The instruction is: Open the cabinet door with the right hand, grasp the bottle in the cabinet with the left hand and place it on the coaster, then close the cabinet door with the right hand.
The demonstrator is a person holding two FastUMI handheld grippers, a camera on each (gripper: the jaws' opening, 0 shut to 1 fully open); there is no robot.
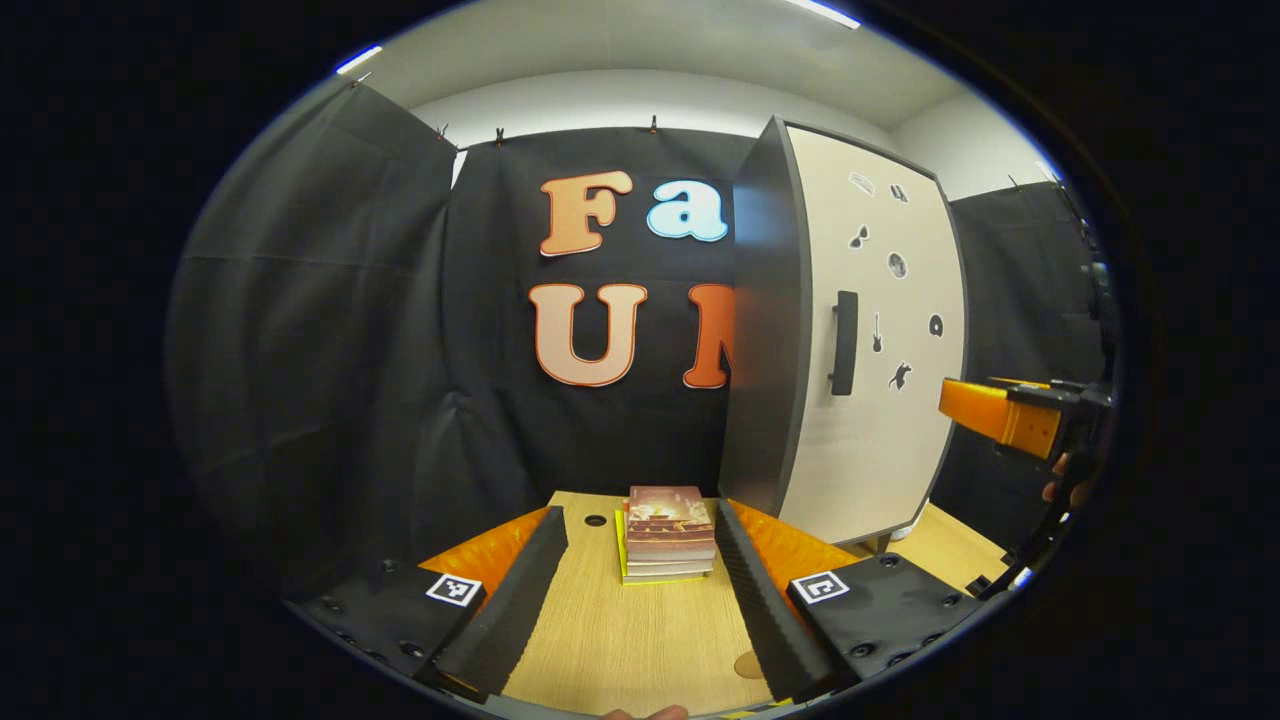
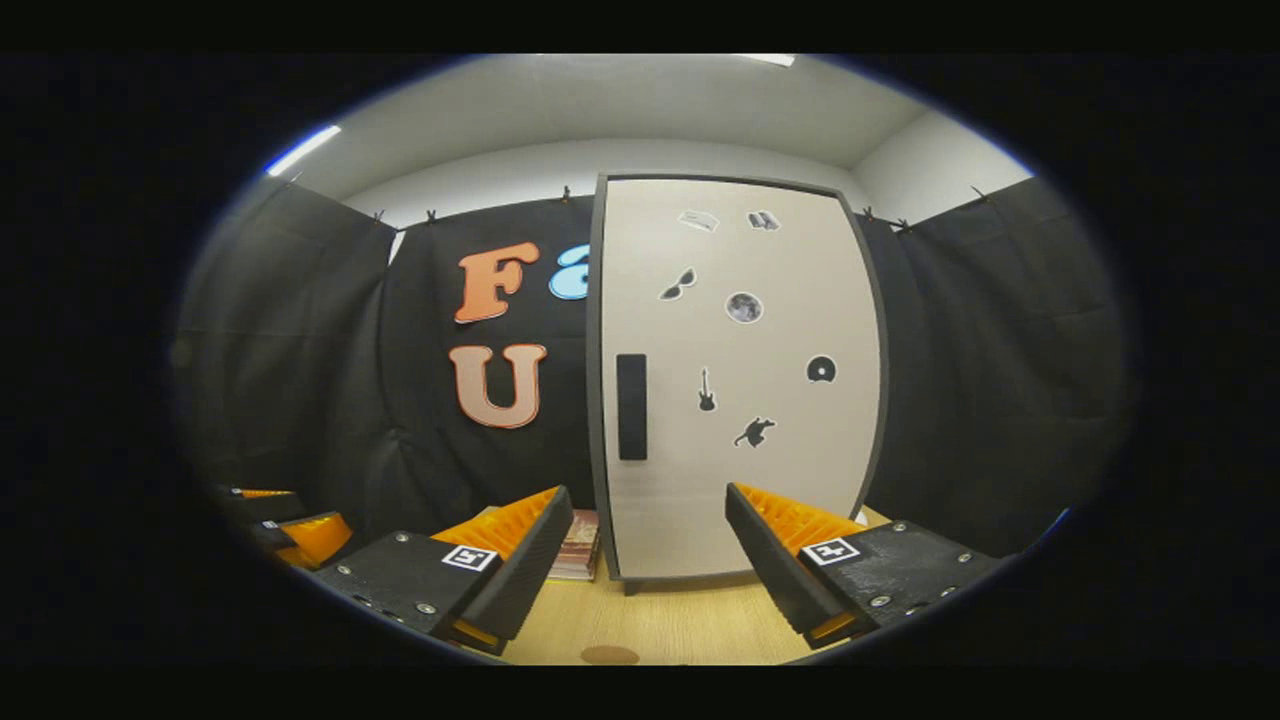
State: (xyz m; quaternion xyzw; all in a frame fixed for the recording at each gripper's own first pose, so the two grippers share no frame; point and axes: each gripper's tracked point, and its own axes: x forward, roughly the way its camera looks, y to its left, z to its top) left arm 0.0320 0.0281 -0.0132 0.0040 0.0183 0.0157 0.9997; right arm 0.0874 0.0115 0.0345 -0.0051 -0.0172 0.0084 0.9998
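The tall cabinet (image 2: pixel 745 520) stands on the wooden table with its pale door (image 2: pixel 760 460) shut, so its inside is hidden. A dark vertical handle (image 2: pixel 631 406) sits near the door's left edge. My right gripper (image 2: pixel 648 493) is open and faces the door, short of the handle. A round brown coaster (image 2: pixel 610 655) lies on the table below it. My left gripper (image 1: pixel 640 512) is open over the table, left of the cabinet (image 1: pixel 880 330), with the coaster (image 1: pixel 748 663) by its right finger. The right gripper (image 1: pixel 990 410) and a hand (image 1: pixel 1065 490) appear at far right.
A stack of books (image 1: pixel 668 535) lies on the table (image 1: pixel 620 640) just left of the cabinet, between my left gripper's fingertips as seen from here. Black cloth walls close the booth behind and at both sides. The left gripper (image 2: pixel 290 515) sits low at left.
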